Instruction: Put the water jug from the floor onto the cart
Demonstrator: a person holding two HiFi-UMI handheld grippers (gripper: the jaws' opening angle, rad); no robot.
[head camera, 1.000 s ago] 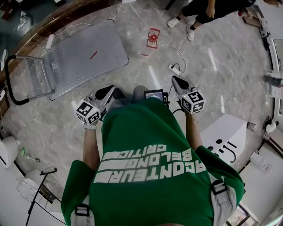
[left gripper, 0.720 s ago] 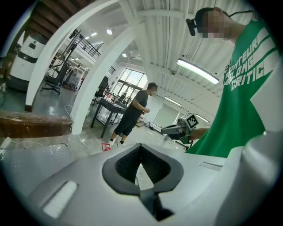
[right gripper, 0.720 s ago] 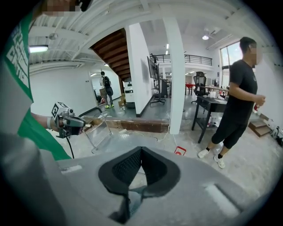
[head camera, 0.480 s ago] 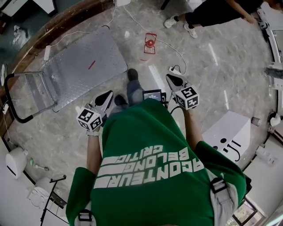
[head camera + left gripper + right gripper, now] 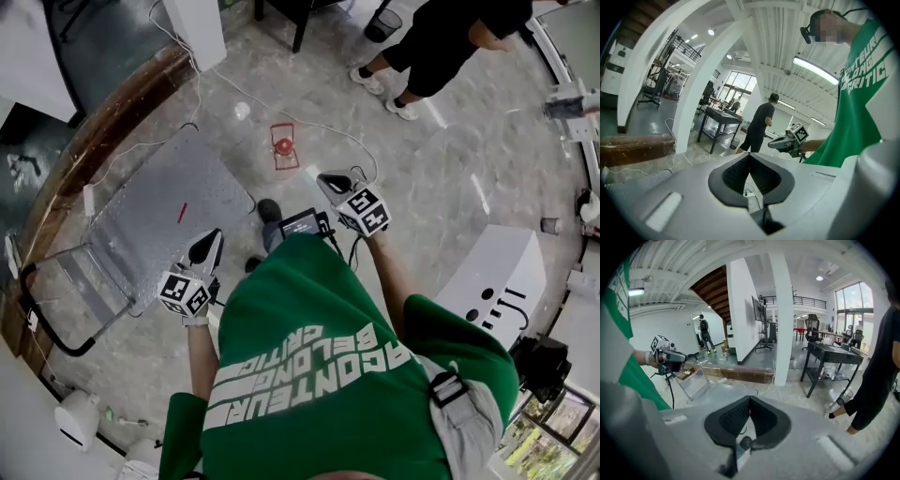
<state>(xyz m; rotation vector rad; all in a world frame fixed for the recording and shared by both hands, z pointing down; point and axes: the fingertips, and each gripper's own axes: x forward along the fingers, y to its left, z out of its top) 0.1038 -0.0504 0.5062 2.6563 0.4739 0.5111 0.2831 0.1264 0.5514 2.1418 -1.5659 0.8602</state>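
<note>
Nothing of the task done yet; water jug (image 5: 284, 147) standing on the marble floor (image 5: 441, 178) ahead of the person, seen from above as a red cap inside a red-edged outline, well apart from both claws. Left gripper (image 5: 213, 236) closed, nothing between its jaws; right gripper (image 5: 323, 176) likewise shut and empty, the nearer of the two to the jug. Platform cart (image 5: 150, 225) just left of the jug, not yet carrying it. Left to do: reaching, gripping, lifting, setting down on the deck.

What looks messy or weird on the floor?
A thin white cable snakes loose across the grey marble floor, running close past the clear water jug with the red cap. Someone could trip. Nothing looks spilled.
</note>
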